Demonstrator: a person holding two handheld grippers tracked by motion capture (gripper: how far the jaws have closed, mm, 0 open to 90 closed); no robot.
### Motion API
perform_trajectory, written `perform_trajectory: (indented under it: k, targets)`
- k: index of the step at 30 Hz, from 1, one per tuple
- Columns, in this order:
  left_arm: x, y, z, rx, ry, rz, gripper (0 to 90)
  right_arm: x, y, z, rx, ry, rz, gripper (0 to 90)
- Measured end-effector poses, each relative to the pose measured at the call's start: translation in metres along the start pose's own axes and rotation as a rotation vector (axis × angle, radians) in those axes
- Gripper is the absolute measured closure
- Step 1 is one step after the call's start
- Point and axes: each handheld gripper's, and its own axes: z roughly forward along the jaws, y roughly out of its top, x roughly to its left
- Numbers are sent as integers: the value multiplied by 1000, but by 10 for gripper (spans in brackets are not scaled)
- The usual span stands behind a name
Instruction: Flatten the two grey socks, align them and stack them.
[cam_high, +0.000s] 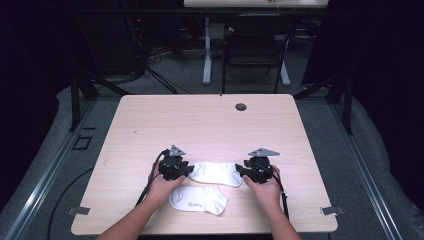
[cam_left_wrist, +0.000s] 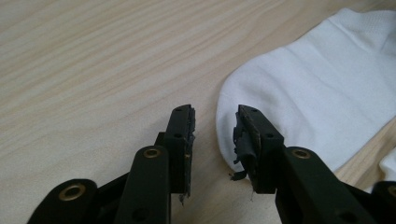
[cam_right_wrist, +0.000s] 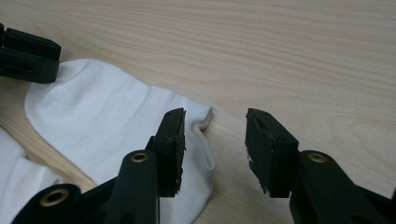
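Two white ankle socks lie on the pale wooden table (cam_high: 200, 120). The farther sock (cam_high: 216, 173) stretches flat between my two grippers, and the nearer sock (cam_high: 198, 200) lies just in front of it. My left gripper (cam_high: 189, 170) sits at the farther sock's left end. In the left gripper view its jaws (cam_left_wrist: 215, 114) stand open, with the rounded end of the sock (cam_left_wrist: 317, 93) beside the right jaw. My right gripper (cam_high: 239, 171) is at the sock's right end. Its jaws (cam_right_wrist: 215, 116) are open astride the edge of the sock (cam_right_wrist: 102, 112), and the pads do not press it.
A round cable hole (cam_high: 241, 106) sits near the table's far edge. A dark chair (cam_high: 255, 45) and a white table leg (cam_high: 207, 55) stand beyond the table. The nearer sock's edge (cam_right_wrist: 18, 186) shows low in the right gripper view, and the left gripper (cam_right_wrist: 28, 56) shows at upper left.
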Motion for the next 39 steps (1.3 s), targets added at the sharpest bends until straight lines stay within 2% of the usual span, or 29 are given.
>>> perform_trajectory:
  k: [4, 8, 12, 15, 18, 28, 35, 39]
  targets:
    - [-1, 0, 0, 6, -14, -1, 711, 0, 0, 2, 16, 15, 19, 589]
    - [-2, 0, 0, 7, -20, 8, 762, 1, -3, 5, 48, 30, 3, 624]
    - [-3, -1, 1, 10, -28, 11, 818, 7, -4, 7, 67, 34, -32, 720]
    - [-5, -1, 1, 13, -29, 23, 863, 11, -5, 7, 77, 10, -61, 806]
    - [-6, 0, 1, 12, -29, 27, 889, 12, -5, 6, 70, 15, -63, 856]
    - [-5, 1, -4, 3, -33, 21, 896, 15, -4, 1, 58, 23, -79, 863]
    - [-4, 3, -10, -17, -39, 17, 896, 15, 0, -5, 43, 55, -46, 866]
    - [-3, 4, -15, -34, -39, 11, 896, 20, 5, -10, 29, 59, -64, 866]
